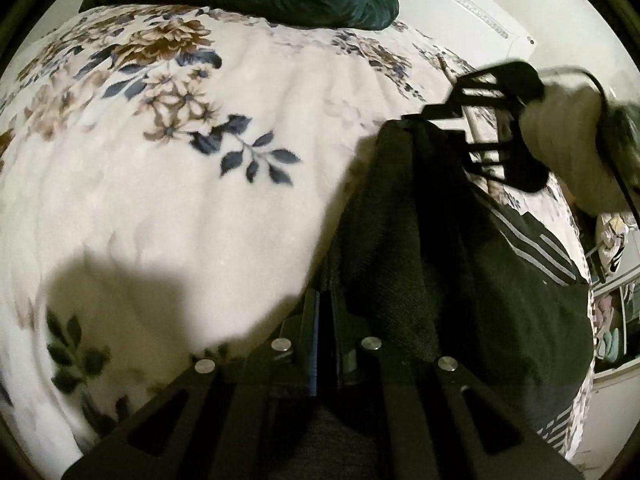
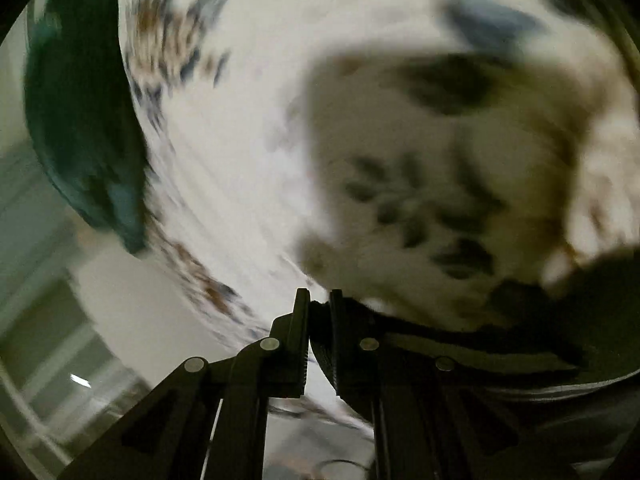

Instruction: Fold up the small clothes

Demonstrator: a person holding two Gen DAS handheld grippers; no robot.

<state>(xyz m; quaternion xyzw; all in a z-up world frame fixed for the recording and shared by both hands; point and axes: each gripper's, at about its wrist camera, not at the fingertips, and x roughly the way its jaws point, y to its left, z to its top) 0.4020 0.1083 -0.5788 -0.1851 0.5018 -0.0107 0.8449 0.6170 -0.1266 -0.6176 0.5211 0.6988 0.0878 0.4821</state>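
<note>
Tongs (image 1: 325, 300) (image 2: 319, 308) both clamp dark garment (image 1: 460, 260) (image 2: 500, 344).

We see the left gripper (image 1: 325, 320) angled steeply down, jaws pinched together on dark fabric. The right gripper (image 2: 319, 320) is nearly closed too, dark cloth clamped between its fingers; its view is blurred. In the left view it sits upper right, held by a white-sleeved hand (image 1: 568, 136).
</note>
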